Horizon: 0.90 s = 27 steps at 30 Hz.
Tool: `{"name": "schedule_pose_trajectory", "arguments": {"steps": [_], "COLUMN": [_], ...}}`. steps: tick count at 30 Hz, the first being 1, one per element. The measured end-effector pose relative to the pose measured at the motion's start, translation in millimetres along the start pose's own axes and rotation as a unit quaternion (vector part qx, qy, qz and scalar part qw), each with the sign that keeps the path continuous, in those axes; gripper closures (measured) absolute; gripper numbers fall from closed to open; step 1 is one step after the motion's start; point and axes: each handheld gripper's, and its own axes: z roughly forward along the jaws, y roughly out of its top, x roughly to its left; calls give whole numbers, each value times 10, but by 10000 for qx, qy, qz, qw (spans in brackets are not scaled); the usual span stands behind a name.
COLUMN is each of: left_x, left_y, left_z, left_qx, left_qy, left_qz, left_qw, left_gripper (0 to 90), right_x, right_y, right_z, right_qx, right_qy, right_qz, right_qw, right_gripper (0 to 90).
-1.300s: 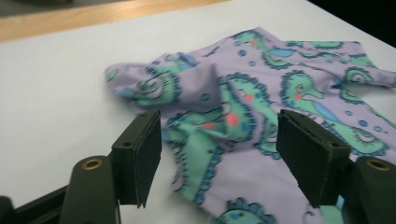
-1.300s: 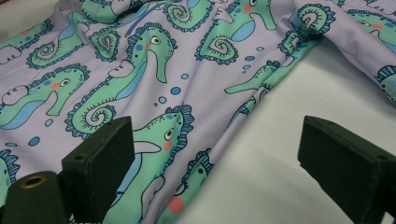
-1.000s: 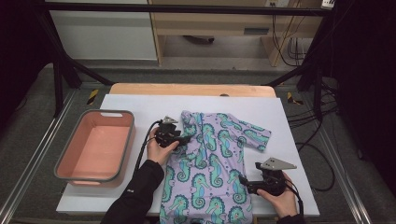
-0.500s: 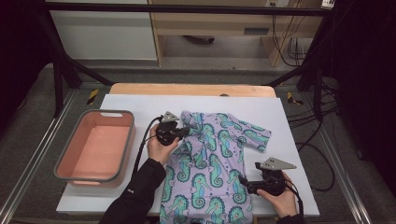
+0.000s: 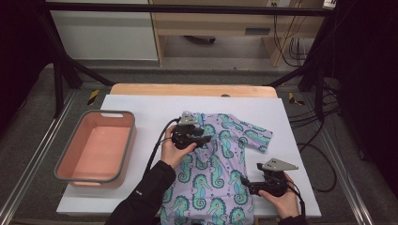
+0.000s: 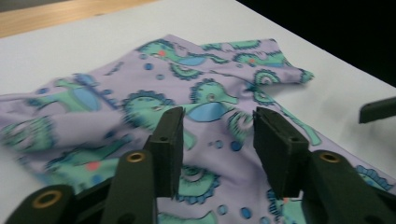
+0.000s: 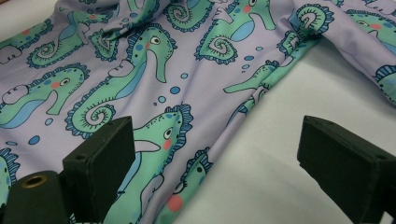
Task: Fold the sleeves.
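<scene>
A lilac garment point(image 5: 220, 159) printed with green seahorses lies spread on the white sheet, its lower end at the near edge. My left gripper point(image 5: 206, 139) hovers over the garment's upper left part. Its jaws have just been opening, and in the left gripper view the left gripper point(image 6: 218, 122) stands open above the rumpled cloth point(image 6: 140, 88) with nothing between its jaws. My right gripper point(image 5: 245, 183) rests low at the garment's right hem. In the right gripper view it point(image 7: 217, 135) is open wide, one jaw over the cloth point(image 7: 154, 60), the other over bare sheet.
A pink tray with a grey rim point(image 5: 63, 161) stands to the left on the white sheet point(image 5: 141, 108). A wooden table edge point(image 5: 192, 89) runs behind it. Black frame posts and cables flank the table. One jaw of the right gripper point(image 6: 378, 109) juts into the left gripper view.
My left gripper has shifted a little to the right, over the garment's upper part, and its jaws now stand apart. The right gripper has stayed put.
</scene>
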Motion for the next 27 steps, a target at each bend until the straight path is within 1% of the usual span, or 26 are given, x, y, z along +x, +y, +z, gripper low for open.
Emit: {"name": "schedule_pose_trajectory", "arguments": {"steps": [2,5,6,7,9,11,13,14,15,16,17,18,19,20,21,23,24,25,26,27], "left_x": [119,283,321,350,388,409,407,398,388,377,366,353,350,351,351,352,352,360,379,394], "left_y": [-44,-140,-179,-216,-278,-320,-342,-349,-357,-367,-378,-389,-397,-402,-406,-407,-402,-392,-372,-356], "left_z": [-53,-80,-67,-45,13,76,121,137,150,163,164,157,149,138,129,104,85,57,6,-31], "left_qx": [-11,152,233,322,512,659,752,798,865,945,960,950,967,989,991,1010,1003,968,863,817], "left_qy": [180,493,536,571,642,628,592,575,616,704,803,892,921,932,904,880,889,868,883,923], "left_qz": [-162,-365,-397,-447,-486,-541,-578,-581,-534,-454,-377,-344,-347,-339,-352,-282,-287,-309,-270,-254], "left_qw": [9997,9980,9975,9968,9954,9944,9937,9935,9929,9920,9914,9909,9904,9901,9903,9906,9906,9910,9920,9920], "left_gripper": [458,465,492,506,523,552,583,601,631,657,706,746,800,833,860,887,899,900,900,900], "right_x": [6,11,12,11,7,5,3,3,0,0,-1,2,3,4,5,5,5,4,1,-1], "right_y": [3,5,5,4,1,1,1,1,2,2,1,2,3,4,6,6,6,5,5,6], "right_z": [7,16,15,16,19,17,11,8,6,6,5,5,0,1,0,0,0,-2,-3,-6], "right_qx": [-7,-10,9,10,13,5,-1,-9,-13,-17,-14,-13,-3,-14,-18,-15,-17,-11,-24,-32], "right_qy": [0,7,10,10,2,-1,-2,-4,-3,-6,-3,-8,-3,-3,-7,-9,-10,-14,-15,-16], "right_qz": [-18,-24,-11,-9,-20,-19,-28,-21,-20,-9,-20,-13,-14,-18,-19,-25,-24,-21,-21,-14], "right_qw": [10000,10000,10000,10000,10000,10000,10000,10000,10000,10000,10000,10000,10000,10000,10000,10000,10000,10000,10000,10000], "right_gripper": [119,120,121,121,121,122,122,122,122,122,122,122,122,122,122,122,122,122,122,122]}}
